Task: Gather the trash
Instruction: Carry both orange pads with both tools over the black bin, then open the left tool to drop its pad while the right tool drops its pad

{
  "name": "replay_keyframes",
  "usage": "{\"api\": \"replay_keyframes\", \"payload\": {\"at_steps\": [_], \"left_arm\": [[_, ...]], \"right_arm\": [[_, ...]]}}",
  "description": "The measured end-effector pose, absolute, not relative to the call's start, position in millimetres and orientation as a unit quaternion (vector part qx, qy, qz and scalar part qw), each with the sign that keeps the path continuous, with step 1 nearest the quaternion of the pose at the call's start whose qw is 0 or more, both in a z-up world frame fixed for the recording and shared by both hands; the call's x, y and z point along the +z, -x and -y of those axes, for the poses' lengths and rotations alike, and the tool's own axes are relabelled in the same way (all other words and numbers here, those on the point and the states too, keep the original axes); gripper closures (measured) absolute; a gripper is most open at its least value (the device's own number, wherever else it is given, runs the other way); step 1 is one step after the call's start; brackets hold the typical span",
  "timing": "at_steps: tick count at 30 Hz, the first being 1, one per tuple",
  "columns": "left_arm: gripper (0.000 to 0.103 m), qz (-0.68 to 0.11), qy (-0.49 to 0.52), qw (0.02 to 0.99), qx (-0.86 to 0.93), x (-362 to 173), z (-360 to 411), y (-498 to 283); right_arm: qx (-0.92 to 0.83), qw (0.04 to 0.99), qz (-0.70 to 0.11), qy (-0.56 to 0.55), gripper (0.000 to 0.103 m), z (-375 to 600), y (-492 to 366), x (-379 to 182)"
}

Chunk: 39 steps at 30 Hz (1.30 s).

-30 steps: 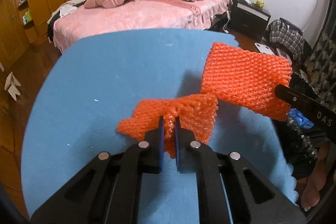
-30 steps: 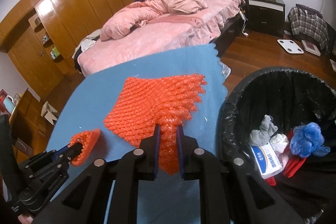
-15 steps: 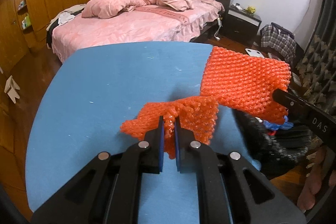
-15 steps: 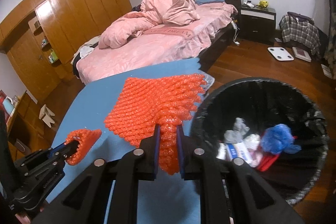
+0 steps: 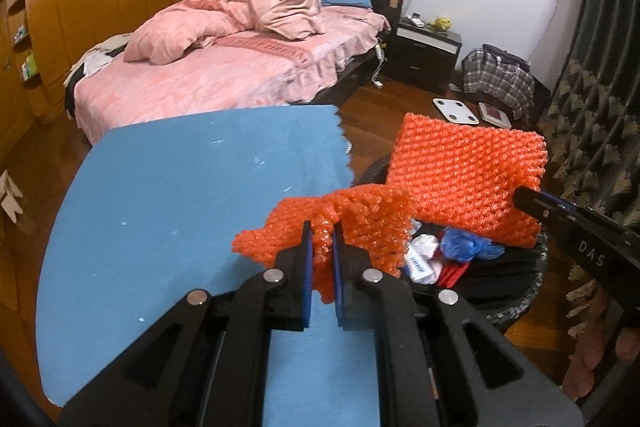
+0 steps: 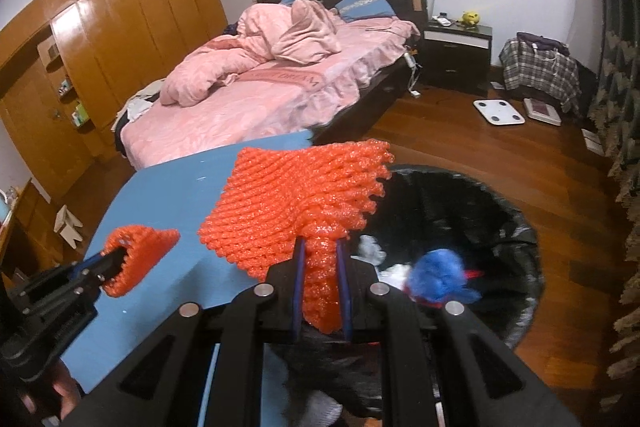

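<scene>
1. The step in hand looked like the carry to the trash bin (image 6: 500, 227): both pieces of orange foam netting were lifted clear of the blue table (image 5: 180, 207) and headed for the bin's black-lined mouth.
2. The right gripper (image 6: 320, 291) was pinching the larger foam net (image 6: 296, 195) by a bunched corner, the sheet fanning out above the bin's near rim.
3. The left gripper (image 5: 320, 267) was pinching the smaller foam net (image 5: 352, 223), which hung at the table's scalloped edge, beside the bin but probably not yet fully over it; the fisheye made that hard to judge.
4. The bin already held a blue wad (image 6: 440, 279), white paper and something red.
5. The next move, I judged, called for bringing each piece well inside the rim, then spreading the fingers to drop it.
6. Room was generous: the bin's mouth was wide, with bare wood floor beyond it. The two grippers sat near each other beside the bin, so releasing one after the other would avoid a snag.
</scene>
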<state>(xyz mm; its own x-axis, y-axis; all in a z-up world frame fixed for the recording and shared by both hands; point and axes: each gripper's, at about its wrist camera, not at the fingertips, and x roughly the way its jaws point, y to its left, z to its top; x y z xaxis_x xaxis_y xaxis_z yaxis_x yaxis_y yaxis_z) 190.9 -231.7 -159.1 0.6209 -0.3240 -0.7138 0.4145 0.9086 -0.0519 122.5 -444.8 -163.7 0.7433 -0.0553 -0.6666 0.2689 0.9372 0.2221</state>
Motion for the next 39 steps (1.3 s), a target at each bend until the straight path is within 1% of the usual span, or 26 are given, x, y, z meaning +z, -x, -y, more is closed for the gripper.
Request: {"api": "replay_keyframes", "payload": {"at_steps": [10, 18, 27, 29, 31, 32, 34, 36, 39], "left_arm": [[0.095, -0.377, -0.083, 0.89, -0.241, -164.3, 298.9, -187.0], [0.095, -0.389, -0.099, 0.875, -0.27, -189.4, 353.5, -199.8], [0.094, -0.407, -0.12, 0.854, -0.301, -222.9, 391.9, -215.4], [0.093, -0.415, -0.127, 0.846, -0.309, -233.3, 396.4, -219.4], [0.082, -0.425, -0.135, 0.838, -0.316, -244.7, 399.8, -224.7], [0.079, -0.425, -0.139, 0.837, -0.314, -249.4, 400.2, -226.2], [0.068, -0.433, -0.143, 0.834, -0.312, -259.5, 399.0, -228.9], [0.063, -0.434, -0.148, 0.833, -0.309, -265.1, 397.8, -229.5], [0.057, -0.436, -0.151, 0.832, -0.308, -269.7, 391.2, -229.4]], "right_arm": [[-0.11, 0.919, -0.348, -0.147, 0.088, 491.3, -114.2, -172.5], [-0.127, 0.911, -0.363, -0.152, 0.088, 532.2, -124.5, -192.3], [-0.138, 0.894, -0.391, -0.168, 0.088, 568.5, -141.6, -225.9], [-0.138, 0.891, -0.399, -0.169, 0.087, 571.5, -146.3, -233.5], [-0.136, 0.885, -0.412, -0.167, 0.083, 571.7, -152.2, -241.5], [-0.13, 0.88, -0.425, -0.17, 0.082, 571.9, -157.0, -247.6], [-0.13, 0.874, -0.436, -0.17, 0.078, 571.7, -159.3, -256.6], [-0.131, 0.87, -0.444, -0.17, 0.075, 569.8, -156.5, -264.2], [-0.13, 0.868, -0.448, -0.17, 0.074, 567.8, -149.3, -269.2]]}}
